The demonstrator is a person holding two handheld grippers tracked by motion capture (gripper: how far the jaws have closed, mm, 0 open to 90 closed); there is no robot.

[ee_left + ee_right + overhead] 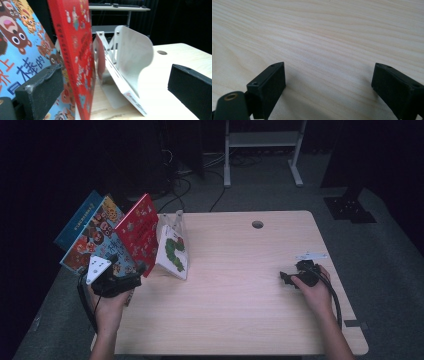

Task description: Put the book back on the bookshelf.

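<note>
Tabletop (pixel 240 270) of pale wood is seen from above, with a small round hole near its far edge. At its left end a row of picture books is leaned to the left against a white bookend (pixel 132 57): a blue-edged book (pixel 80 217) farthest out, a blue animal book (pixel 97 242) next, then a red book (pixel 137 232), and a white caterpillar book (pixel 172 252) nearest the table's middle.

The left gripper (pixel 130 277) is held low at the near side of the row, its grey three-cornered plate uppermost. In the left gripper view its jaws are spread wide; the lower edge of the red book (pixel 78 62) and the white caterpillar book (pixel 125 85) stand in the gap between them, while the left jaw lies just in front of the blue animal book (pixel 17 60). No contact between either jaw and the red book can be made out, so nothing is clamped.

The right gripper (pixel 290 279) is rested on bare wood at the right side, well apart from the books. Its jaws are likewise set wide apart, with only table grain (pixel 324 37) between them.

The blue-edged book is largely covered by its neighbour, and the lettering on the covers is too blurred to be read. The bookend's base is hidden behind the caterpillar book.
</note>
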